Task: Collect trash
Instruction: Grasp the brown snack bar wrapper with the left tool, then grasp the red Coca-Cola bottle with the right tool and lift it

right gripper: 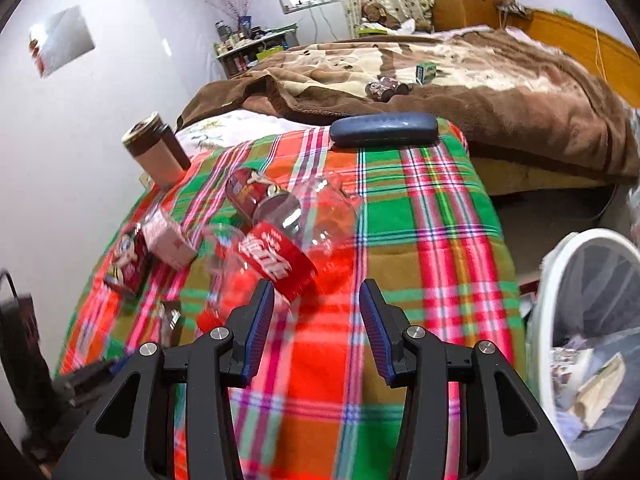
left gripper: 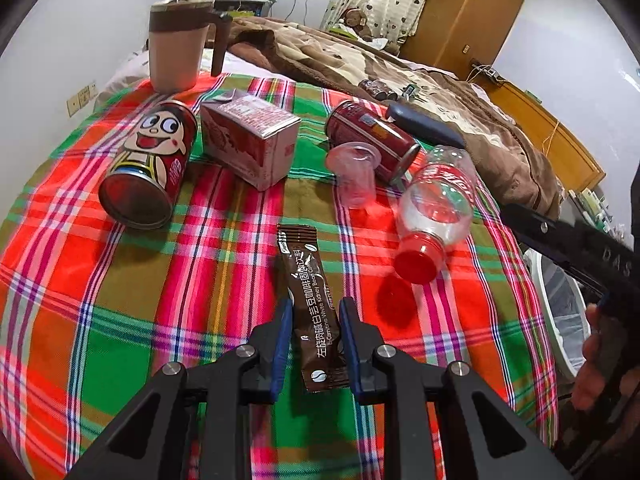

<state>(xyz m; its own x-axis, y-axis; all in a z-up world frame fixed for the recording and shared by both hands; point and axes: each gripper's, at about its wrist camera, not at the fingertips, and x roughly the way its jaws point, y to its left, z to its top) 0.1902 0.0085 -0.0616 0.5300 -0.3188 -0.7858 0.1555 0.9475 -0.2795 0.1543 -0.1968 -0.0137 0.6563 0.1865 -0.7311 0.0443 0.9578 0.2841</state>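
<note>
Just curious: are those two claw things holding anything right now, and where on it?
The left gripper pinches the brown coffee sachet near its lower end. The right gripper holds nothing.

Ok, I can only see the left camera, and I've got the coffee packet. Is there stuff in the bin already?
Observer: Yes. The right camera looks down into the white bin, and paper scraps lie in its clear bag.
Operator: The coffee packet is in my left gripper. Is my right gripper holding anything?
Observer: No. It is open, with only the plaid cloth between its fingers.
Operator: What's the dark blue thing behind the can?
Observer: A closed glasses case, lying flat at the far edge of the cloth.
</note>
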